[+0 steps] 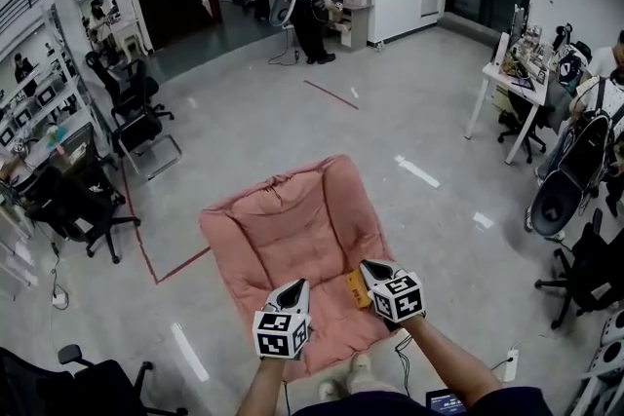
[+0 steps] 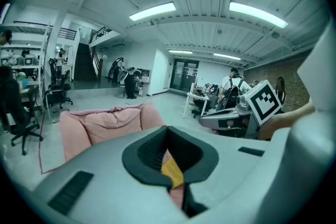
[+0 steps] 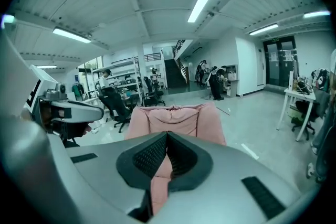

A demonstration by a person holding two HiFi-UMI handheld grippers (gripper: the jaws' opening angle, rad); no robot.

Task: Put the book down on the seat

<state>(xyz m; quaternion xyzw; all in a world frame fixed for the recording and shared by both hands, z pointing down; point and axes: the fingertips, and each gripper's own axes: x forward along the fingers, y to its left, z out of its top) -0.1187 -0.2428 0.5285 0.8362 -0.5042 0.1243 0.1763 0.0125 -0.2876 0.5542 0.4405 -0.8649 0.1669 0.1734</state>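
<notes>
Left gripper (image 2: 168, 131): jaws closed tip to tip, nothing clamped. Only a dark hollow behind the tips, and through the slit below it a sliver of yellow with pink cushion around it.

Right gripper (image 3: 167, 136): jaws likewise pressed together and empty, with only pink fabric showing through their slit.

Book (image 1: 357, 288): yellow, lying flat on the seat (image 1: 292, 229). In the head view, just to the left of the right jaws and lower than them, off to the right of the left jaws. Between the two grippers, much nearer the right one. Its right edge covered by that gripper (contact there impossible to judge). Free of both pairs of jaws.

Seat: a pink padded cushion chair on the grey floor (image 1: 409, 132), backrest beyond both jaws, front edge on the near side of them, by the person's feet.

Both grippers side by side above the front of the seat, marker cubes facing up, each visible at the edge of the other's view.

Well beyond the jaws: black office chairs (image 1: 136, 127) to the left, a white table (image 1: 507, 78) to the right, people standing at the far wall.
</notes>
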